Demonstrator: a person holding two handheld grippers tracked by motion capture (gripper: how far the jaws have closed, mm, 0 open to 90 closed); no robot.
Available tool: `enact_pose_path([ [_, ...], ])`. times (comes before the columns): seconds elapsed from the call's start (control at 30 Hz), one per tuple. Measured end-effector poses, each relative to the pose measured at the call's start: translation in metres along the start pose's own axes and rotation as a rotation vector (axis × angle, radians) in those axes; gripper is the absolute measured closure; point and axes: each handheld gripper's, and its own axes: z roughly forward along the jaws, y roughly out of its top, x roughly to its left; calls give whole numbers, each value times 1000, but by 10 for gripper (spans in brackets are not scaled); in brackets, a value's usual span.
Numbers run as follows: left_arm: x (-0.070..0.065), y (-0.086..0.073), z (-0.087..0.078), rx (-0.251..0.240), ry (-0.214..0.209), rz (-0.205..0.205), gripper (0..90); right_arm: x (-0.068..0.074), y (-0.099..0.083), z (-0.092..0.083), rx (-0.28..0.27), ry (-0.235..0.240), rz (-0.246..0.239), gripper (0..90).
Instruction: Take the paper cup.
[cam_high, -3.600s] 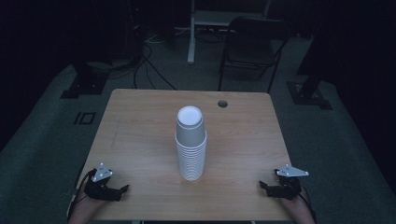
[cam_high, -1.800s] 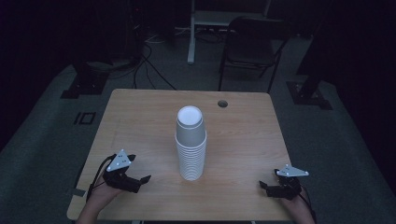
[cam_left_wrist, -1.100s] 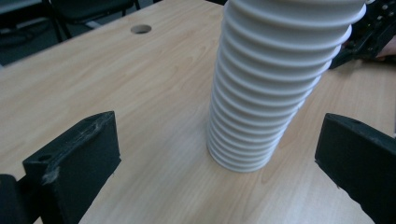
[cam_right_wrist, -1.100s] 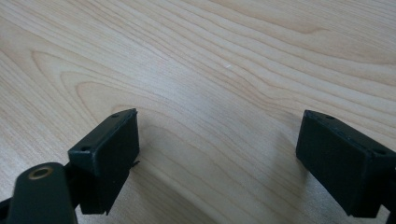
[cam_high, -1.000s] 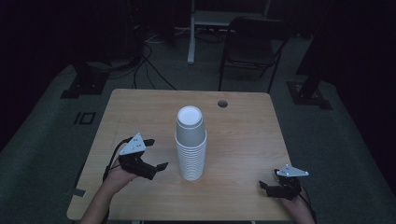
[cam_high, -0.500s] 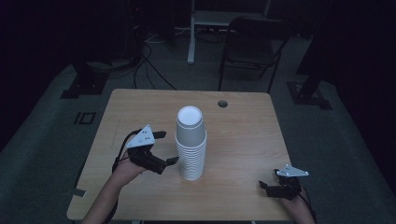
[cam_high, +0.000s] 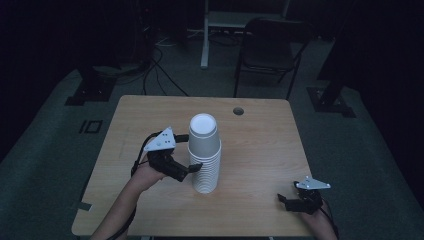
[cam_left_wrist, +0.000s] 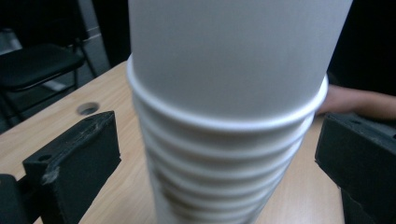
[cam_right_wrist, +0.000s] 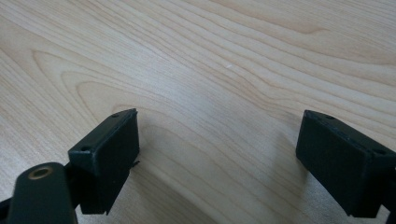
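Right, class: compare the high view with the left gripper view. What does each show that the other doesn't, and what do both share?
High view alone: the right gripper at the table's near corner, open, and the left gripper from outside. Left gripper view alone: the stacked rims up close, with clear gaps between both pads and the cup stack. Both: the cup stack, the table's round hole, a black chair.

Left claw (cam_high: 189, 151) lifted from the near-left corner of the surface (cam_high: 260, 145), now straddling the cup stack (cam_high: 204, 152), jaws apart.

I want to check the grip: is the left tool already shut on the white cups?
Open: the left tool straddles the stack of white paper cups, with gaps beside both.
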Motion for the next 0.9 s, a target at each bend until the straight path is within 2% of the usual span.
enact_pose_path([
  [0.13,-1,0,9,-7,1,11,2,0,0,0,0,0,0,128],
  [0.43,4,0,18,-54,-35,-14,3,0,0,0,-1,0,0,128],
  [0.47,4,-1,19,-63,-28,-17,3,0,0,0,-1,0,0,128],
  [0.7,4,-2,25,-70,-38,-11,23,0,0,0,0,0,0,128],
  [0.77,2,-1,26,-65,-22,2,28,0,0,0,0,0,1,127],
  [0.9,1,0,24,-58,-20,8,45,0,0,0,0,-1,1,127],
])
